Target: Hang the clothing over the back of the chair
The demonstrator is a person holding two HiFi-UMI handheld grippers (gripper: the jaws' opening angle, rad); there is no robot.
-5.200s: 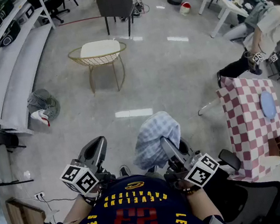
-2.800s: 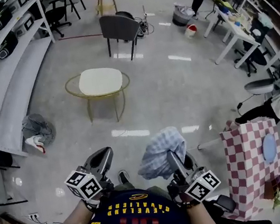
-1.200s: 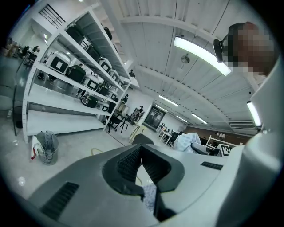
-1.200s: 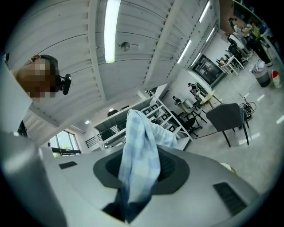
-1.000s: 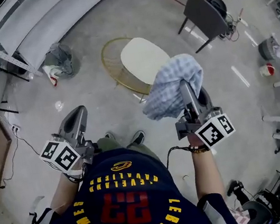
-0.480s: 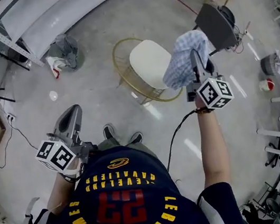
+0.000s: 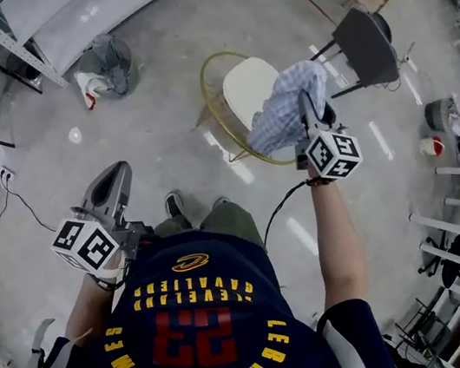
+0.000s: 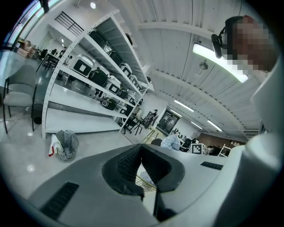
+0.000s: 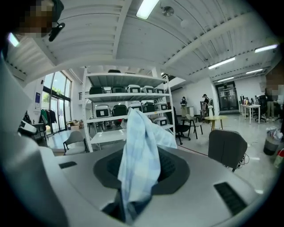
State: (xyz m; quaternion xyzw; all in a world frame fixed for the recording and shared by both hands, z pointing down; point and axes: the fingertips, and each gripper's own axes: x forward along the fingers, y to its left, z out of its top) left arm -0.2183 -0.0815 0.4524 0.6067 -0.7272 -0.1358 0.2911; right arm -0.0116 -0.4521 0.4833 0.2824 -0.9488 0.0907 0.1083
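Overhead, the head view shows the right tool pinching the checked clothing, which hangs in the air over the round wire-framed chair. None of it appears draped on the chair yet. The left tool is held low and well apart from both. The jersey reads, inverted, "CLEVELAND CAVALIERS", "23" and "LEBRON JAMES". The left gripper view shows that tool's pads pressed together at the tips with nothing between them, and the clothing small in the distance. The right gripper view shows the clothing rising bunched from between the pads. Judged from this, carrying is done, while lowering over the chair back and releasing remain.
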